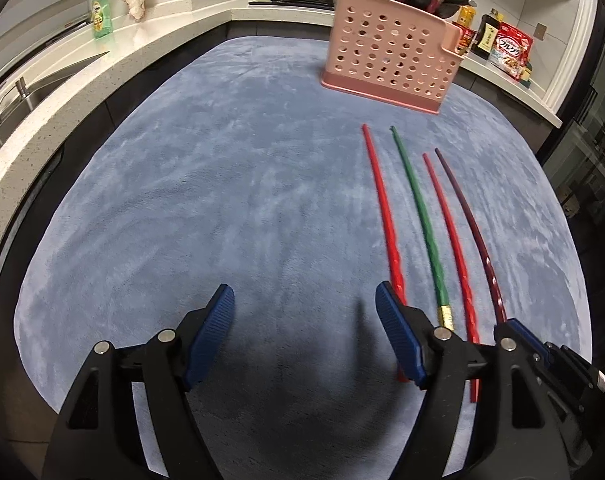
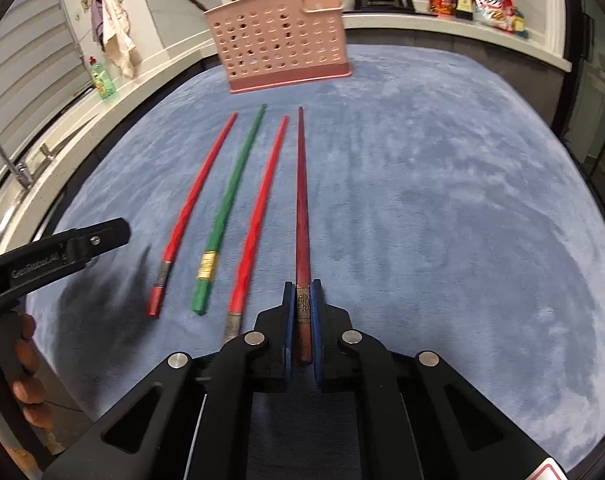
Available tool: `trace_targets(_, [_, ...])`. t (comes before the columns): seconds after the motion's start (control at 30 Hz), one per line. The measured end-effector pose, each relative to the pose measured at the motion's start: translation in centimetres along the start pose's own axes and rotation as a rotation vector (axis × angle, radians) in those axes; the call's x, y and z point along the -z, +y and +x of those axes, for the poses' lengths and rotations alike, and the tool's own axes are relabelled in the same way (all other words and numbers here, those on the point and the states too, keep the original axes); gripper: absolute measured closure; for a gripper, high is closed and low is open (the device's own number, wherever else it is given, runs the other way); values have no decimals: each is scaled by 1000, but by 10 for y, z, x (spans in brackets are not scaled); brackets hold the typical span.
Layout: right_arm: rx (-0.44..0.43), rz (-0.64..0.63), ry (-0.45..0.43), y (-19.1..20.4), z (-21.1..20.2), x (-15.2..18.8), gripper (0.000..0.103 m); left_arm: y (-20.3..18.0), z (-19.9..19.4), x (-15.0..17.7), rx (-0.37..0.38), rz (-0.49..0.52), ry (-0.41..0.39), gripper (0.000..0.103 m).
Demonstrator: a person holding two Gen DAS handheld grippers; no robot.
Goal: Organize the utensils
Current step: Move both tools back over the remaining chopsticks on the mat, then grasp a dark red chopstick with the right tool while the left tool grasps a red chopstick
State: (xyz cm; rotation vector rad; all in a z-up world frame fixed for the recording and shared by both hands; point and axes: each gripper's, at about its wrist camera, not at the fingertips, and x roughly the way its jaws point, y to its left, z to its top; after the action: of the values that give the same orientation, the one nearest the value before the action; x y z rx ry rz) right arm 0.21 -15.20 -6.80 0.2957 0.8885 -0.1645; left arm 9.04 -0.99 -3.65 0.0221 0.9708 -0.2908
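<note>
Four chopsticks lie side by side on the blue mat [image 2: 422,200], running from its near edge toward the pink perforated holder [image 2: 278,44] that stands at the far edge. The right gripper [image 2: 301,320] is pressed together on the thick end of the dark red chopstick [image 2: 301,200], its blue pads pinching the patterned metal band there, while the tip points at the holder. The left gripper [image 1: 304,332] stands spread over bare mat, pinching nothing, just beside the outer red chopstick [image 1: 382,208]. The green chopstick [image 2: 232,192] and the inner red chopstick [image 2: 262,200] lie between the two. These sticks look light, stiff and slick-lacquered, so a grip at the thick end probably leaves a long lever that can pivot or droop between the pads. The ribbed band likely gives better bite than the smooth shaft. The soft pile may let a thin stick sink, which would make a clean pinch harder.
</note>
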Motion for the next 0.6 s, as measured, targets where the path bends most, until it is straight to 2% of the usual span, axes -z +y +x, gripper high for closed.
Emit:
trace_targets(0.17, [7,60,0,-21,-4,1,96,-12,0,6,22,24,11,32])
trace_targets(0.4, [-13,79,5,-27,-4,4,96,-36,6,18,35,89,29,32])
trace_targets(0.57, [-23,88,8,-28,-4,5,96,-46,12,23,23,120,41,45])
trace_targets(0.6, [-24,88,8,-29,-4,5,96,-47,12,23,22,127,37,51])
